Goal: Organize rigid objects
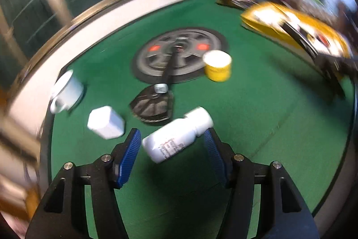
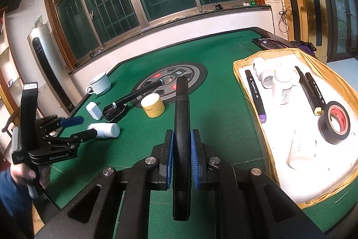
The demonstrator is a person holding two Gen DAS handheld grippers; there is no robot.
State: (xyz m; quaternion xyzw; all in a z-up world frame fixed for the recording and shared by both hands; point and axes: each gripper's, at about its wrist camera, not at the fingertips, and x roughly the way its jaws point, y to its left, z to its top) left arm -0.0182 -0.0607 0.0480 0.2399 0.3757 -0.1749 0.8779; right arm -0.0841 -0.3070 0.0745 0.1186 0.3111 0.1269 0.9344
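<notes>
White pill bottle (image 1: 176, 134) on its side, low centre of my left view, lying slantwise on the green felt table (image 1: 257, 115) with its cap toward the upper right. My left gripper (image 1: 172, 149) is spread wide, one blue pad on each side of the bottle, and neither pad looks to be touching it. The picture is smeared, so I won't swear to the gap. I'm straddling it like this so that closing pinches the body across its width.

Over in the right view, my right gripper (image 2: 181, 157) is clamped on a black marker (image 2: 181, 127), held upright along the fingers, with the barrel running up the middle of the frame. The hold is about mid-barrel, so I judge it won't swing.

The gold-edged tray (image 2: 250, 91) with its white liner sits at right of that view. It already carries markers, white bottles and a roll of black tape (image 2: 334, 122), so I take it to be where things go.

Loose on the felt are a yellow jar (image 1: 218, 67) right of centre in the left view, a small white box (image 1: 105, 121) at lower left, a white mug (image 1: 67, 91) at the left edge, and a black long-handled tool (image 1: 161, 91) across the round centre panel.

The bottle is round and may roll as I close.
</notes>
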